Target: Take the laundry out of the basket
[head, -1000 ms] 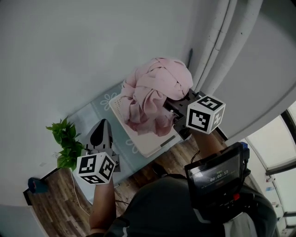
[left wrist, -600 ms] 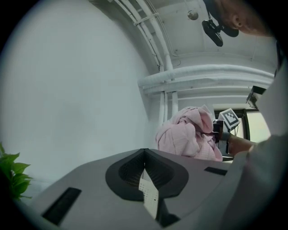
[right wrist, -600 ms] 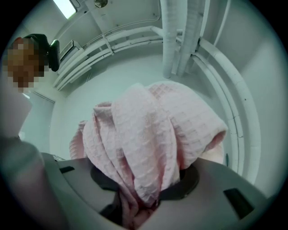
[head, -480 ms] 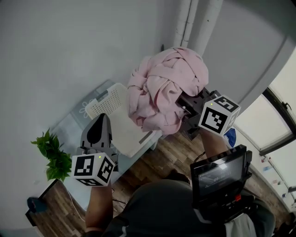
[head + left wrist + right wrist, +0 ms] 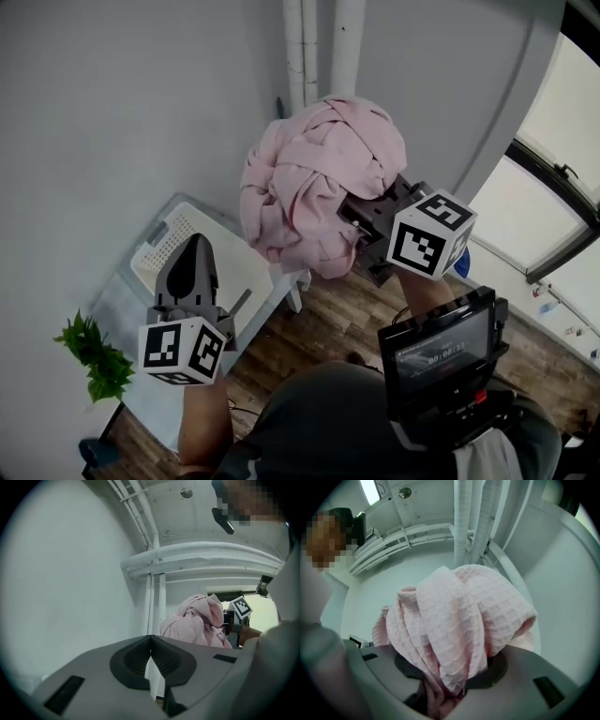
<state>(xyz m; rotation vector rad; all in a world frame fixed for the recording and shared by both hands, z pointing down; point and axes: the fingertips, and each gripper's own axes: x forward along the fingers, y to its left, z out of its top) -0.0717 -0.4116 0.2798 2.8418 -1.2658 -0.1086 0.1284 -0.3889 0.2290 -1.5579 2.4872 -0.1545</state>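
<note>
The right gripper (image 5: 364,228) has its fingers (image 5: 513,674) pinching a bunched pink waffle-weave cloth (image 5: 319,183). A thick fold is wedged between them, and the rest billows above and ahead of the tips. The bundle is held up in the air in front of the white wall pipes (image 5: 319,42). In the head view it sits to the right of the white laundry basket (image 5: 173,230). The left gripper (image 5: 151,654) has its fingers pressed together with nothing between them, and it is held over the basket's near side.

The laundry (image 5: 319,192) hangs right of the basket (image 5: 180,240), in front of the pipes (image 5: 321,47).
</note>
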